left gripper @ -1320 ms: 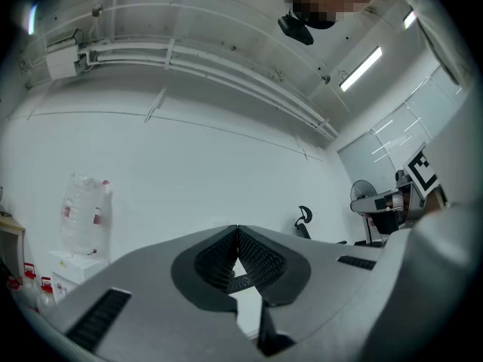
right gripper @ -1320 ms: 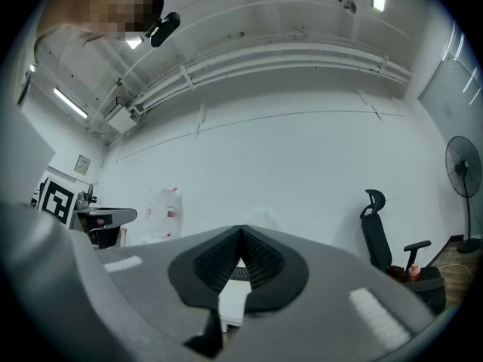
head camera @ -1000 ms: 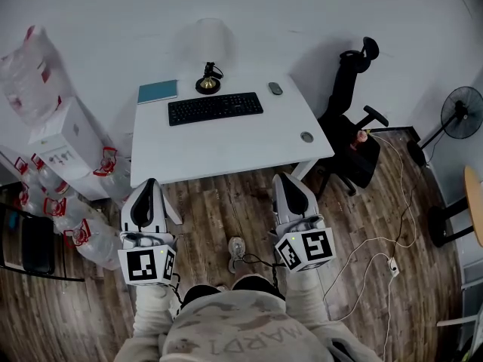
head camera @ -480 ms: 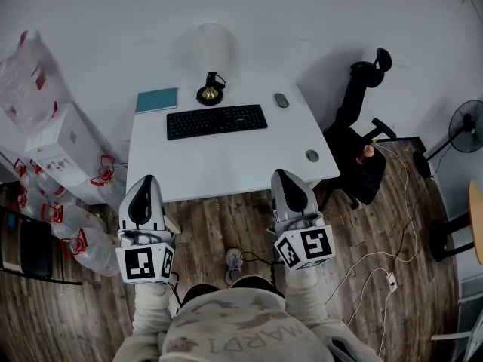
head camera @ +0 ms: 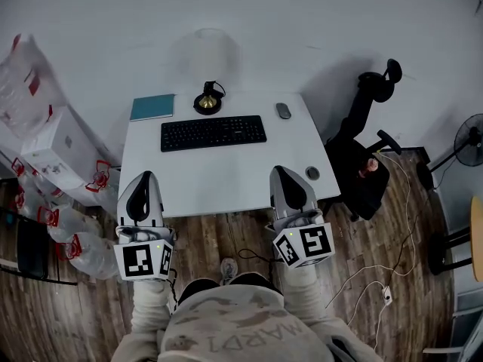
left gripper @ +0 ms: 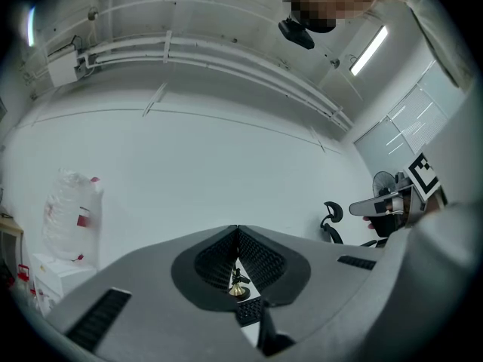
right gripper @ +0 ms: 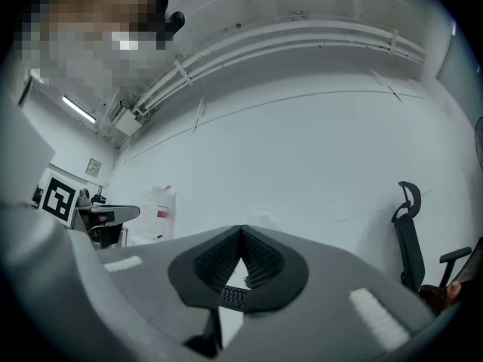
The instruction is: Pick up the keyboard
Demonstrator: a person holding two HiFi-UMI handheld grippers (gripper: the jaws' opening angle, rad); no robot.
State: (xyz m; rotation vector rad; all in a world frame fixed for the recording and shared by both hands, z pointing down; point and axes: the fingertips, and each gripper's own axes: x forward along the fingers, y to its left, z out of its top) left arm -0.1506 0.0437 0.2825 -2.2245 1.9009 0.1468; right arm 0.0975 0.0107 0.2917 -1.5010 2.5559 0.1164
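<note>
While the left gripper (head camera: 143, 181) and right gripper (head camera: 284, 176) hover at the near edge of the white rectangular table (head camera: 219, 181), jaws pressed together on nothing, the black rectangular keyboard (head camera: 213, 133) lies flat on its rear half — well apart from both. Key rows face up, long side running left to right, just before a brass-based lamp (head camera: 207, 101).

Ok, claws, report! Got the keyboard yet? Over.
Left claw and right claw shut, empty. Keyboard flat on desk, untouched. Nothing in between. Over.
</note>
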